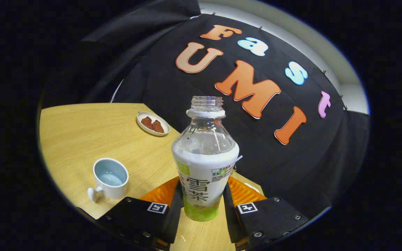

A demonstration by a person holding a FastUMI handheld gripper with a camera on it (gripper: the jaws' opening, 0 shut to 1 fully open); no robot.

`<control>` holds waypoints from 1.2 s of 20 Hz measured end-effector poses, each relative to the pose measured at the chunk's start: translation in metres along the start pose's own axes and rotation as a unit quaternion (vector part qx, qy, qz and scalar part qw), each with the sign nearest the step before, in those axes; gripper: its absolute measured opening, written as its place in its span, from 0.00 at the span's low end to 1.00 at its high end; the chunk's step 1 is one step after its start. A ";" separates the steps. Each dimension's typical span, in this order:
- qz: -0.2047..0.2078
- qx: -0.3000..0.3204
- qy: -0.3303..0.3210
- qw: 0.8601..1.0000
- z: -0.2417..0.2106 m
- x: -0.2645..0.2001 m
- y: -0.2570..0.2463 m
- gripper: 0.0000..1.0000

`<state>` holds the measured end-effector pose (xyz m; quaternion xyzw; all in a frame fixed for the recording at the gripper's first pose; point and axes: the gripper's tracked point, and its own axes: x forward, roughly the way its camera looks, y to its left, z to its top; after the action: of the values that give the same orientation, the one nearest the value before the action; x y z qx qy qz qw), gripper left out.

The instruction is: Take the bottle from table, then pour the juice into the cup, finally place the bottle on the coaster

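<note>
Between the two fingers of the claw (pixel 201 202) stands the bottle (pixel 203 160), and both fingers press against its lower sides, so the claw is clenched on the bottle. It stands upright along the claw's line and has no cap on its threaded neck. Its upper part is clear plastic, and a white and green label wraps the lower part. White liquid fills it up to about the shoulder, with droplets on the clear wall above. Its base sits above the wooden surface (pixel 82 139); whether it touches the wood or is lifted just off it I cannot tell.

From the bottle, at about nine o'clock and near the left finger (pixel 159 204), a white cup (pixel 109 179) stands upright on the surface with its handle turned toward the camera. The inside of the cup is pale blue, with a little light liquid or sheen at the bottom. At about eleven o'clock from the bottle, well beyond the cup and close to the far edge of the surface, lies a small white dish (pixel 153 123) holding two reddish-brown pieces (pixel 152 124); what they are I cannot tell. Cup and dish are well apart from each other. Beyond the surface hangs the black cloth wall of the booth
</note>
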<state>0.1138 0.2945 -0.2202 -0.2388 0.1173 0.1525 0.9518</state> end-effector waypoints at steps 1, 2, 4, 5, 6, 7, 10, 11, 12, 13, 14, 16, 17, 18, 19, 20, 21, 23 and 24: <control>-0.004 0.031 -0.005 0.999 0.002 0.003 -0.005 0.58; -0.003 0.065 -0.013 0.998 0.004 0.005 -0.007 0.58; 0.007 0.131 -0.019 0.991 0.006 0.013 -0.007 0.58; 0.009 0.152 -0.015 0.988 0.000 0.019 -0.007 0.58; 0.010 0.164 -0.010 0.986 -0.006 0.024 -0.007 0.58; 0.011 0.175 -0.009 0.984 -0.011 0.031 -0.005 0.58; 0.024 0.204 0.006 0.979 -0.034 0.053 0.006 0.58; 0.027 0.211 0.014 0.977 -0.041 0.063 0.010 0.58; 0.028 0.219 0.019 0.975 -0.048 0.070 0.012 0.58; 0.028 0.224 0.025 0.974 -0.053 0.076 0.014 0.58; 0.029 0.228 0.029 0.973 -0.058 0.085 0.014 0.58; 0.032 0.231 0.037 0.972 -0.067 0.099 0.018 0.58; 0.031 0.229 0.040 0.972 -0.069 0.103 0.019 0.58; 0.032 0.229 0.043 0.972 -0.071 0.108 0.021 0.58; 0.034 0.228 0.047 0.972 -0.074 0.110 0.023 0.58; 0.030 0.225 0.047 0.973 -0.076 0.113 0.023 0.58; 0.030 0.225 0.049 0.973 -0.079 0.114 0.024 0.58; 0.042 0.234 0.050 0.970 -0.080 0.116 0.032 0.61; 0.043 0.233 0.051 0.970 -0.080 0.118 0.034 0.61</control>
<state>0.1988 0.3112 -0.3381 -0.0123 0.2087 0.1493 0.9664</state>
